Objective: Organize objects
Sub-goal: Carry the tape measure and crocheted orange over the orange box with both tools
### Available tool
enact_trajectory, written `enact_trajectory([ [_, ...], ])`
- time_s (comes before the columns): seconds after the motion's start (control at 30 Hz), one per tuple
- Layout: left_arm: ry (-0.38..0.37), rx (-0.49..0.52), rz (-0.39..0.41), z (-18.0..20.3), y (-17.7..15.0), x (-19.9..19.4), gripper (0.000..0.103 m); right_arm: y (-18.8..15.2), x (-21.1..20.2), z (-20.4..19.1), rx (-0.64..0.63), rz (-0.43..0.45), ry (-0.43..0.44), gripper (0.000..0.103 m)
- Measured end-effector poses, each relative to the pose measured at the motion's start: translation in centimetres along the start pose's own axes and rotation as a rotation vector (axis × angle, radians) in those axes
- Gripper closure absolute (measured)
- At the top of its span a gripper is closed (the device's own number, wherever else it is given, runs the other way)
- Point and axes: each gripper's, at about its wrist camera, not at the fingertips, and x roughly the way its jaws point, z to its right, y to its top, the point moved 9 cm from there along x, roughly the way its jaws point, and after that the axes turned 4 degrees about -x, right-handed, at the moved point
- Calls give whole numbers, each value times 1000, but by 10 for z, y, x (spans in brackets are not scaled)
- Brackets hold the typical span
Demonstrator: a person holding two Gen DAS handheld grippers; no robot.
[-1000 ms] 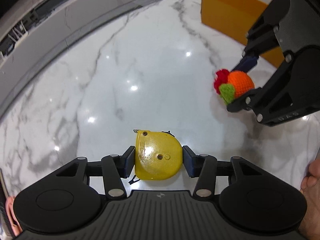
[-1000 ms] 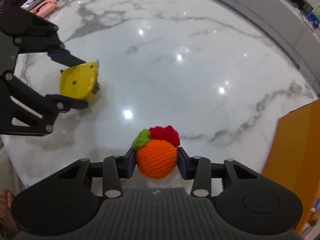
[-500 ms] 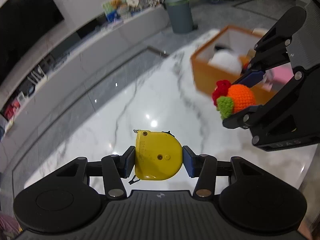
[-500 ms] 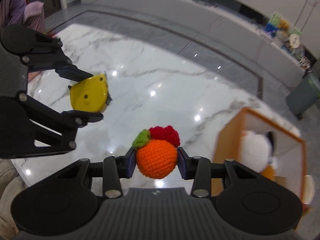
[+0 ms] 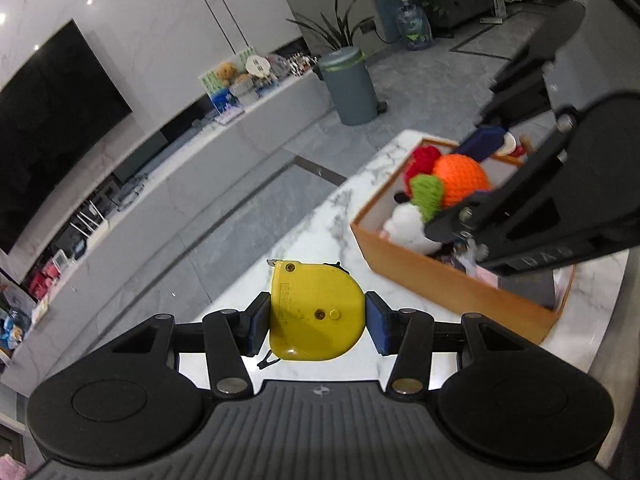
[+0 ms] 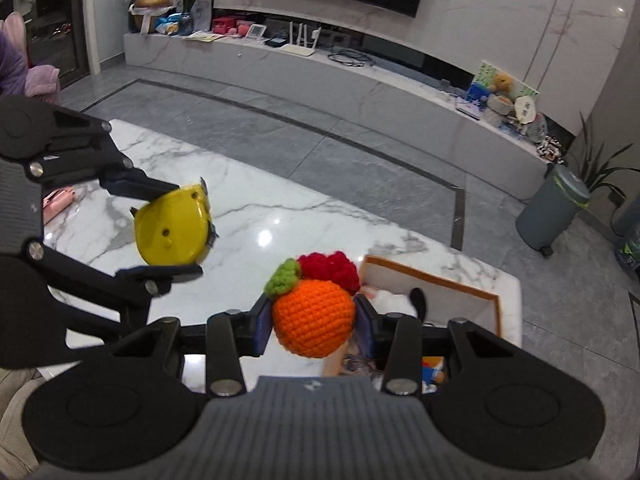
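My left gripper (image 5: pixel 316 316) is shut on a yellow tape measure (image 5: pixel 316 312), held in the air above the white marble table (image 5: pixel 320 220). In the right wrist view the same tape measure (image 6: pixel 172 228) hangs at the left between the left gripper's fingers. My right gripper (image 6: pixel 314 318) is shut on an orange crocheted fruit (image 6: pixel 314 318) with a green leaf and red berries. From the left wrist view that fruit (image 5: pixel 456 176) hovers over the open orange box (image 5: pixel 440 280), which holds a white plush toy (image 5: pixel 408 224) and other items.
The orange box (image 6: pixel 440 280) stands at the table's right end near its edge. A pink object (image 6: pixel 58 202) lies on the table at the far left. Beyond the table are grey floor, a grey bin (image 5: pixel 352 88), a long low cabinet and a dark screen (image 5: pixel 52 128).
Both grippers have risen from the table with their objects and tilted up, so the room and the box's inside now show. The crocheted fruit has moved over the box.
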Motion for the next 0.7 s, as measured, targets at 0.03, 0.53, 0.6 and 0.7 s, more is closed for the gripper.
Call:
enact_trajectory([
  [0.03,6,-6,11,0,5,-5,46,-2,-2,3,-1,1,-7,59],
  [0.53,20,-10,170,28,67,-77,46,17,-112,43,-7,106,-159,59],
  [0.6,14,36,170,41,69,-77,46,17,-126,51,9,128,-163,59],
  [0.7,-14,47,187,55,77,-72,46,12,-134,64,31,135,-173,59],
])
